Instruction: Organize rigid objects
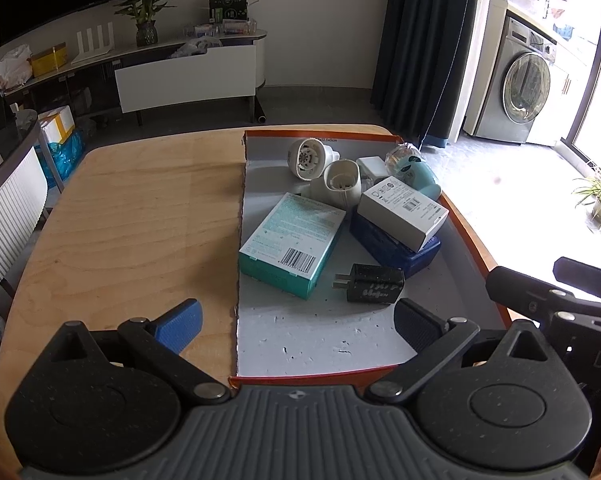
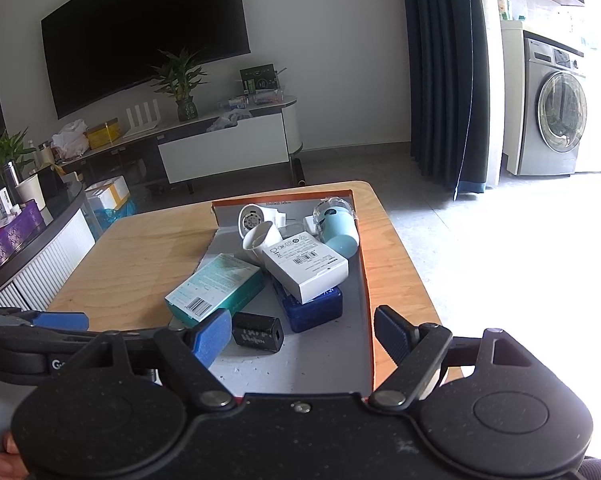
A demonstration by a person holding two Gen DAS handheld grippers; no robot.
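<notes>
A shallow orange-rimmed tray (image 1: 320, 344) (image 2: 365, 280) lies on the right half of a wooden table (image 1: 140, 220) (image 2: 148, 256). It holds a teal box (image 1: 292, 238) (image 2: 216, 288), a white box (image 1: 402, 208) (image 2: 306, 268) on a dark blue case (image 1: 392, 246) (image 2: 314, 310), a black charger (image 1: 374, 284) (image 2: 258, 334), two white round parts (image 1: 308, 156) (image 1: 340, 182), a white adapter (image 1: 370, 166) and a light blue device (image 1: 416, 174) (image 2: 338, 228). My left gripper (image 1: 296, 324) is open over the tray's near end. My right gripper (image 2: 300, 338) is open, near the charger.
The right gripper's arm (image 1: 552, 288) shows at the right of the left wrist view. A TV cabinet (image 1: 188, 68), a chair (image 1: 8, 208), a dark curtain (image 1: 424, 48) and a washing machine (image 1: 524, 92) stand beyond the table.
</notes>
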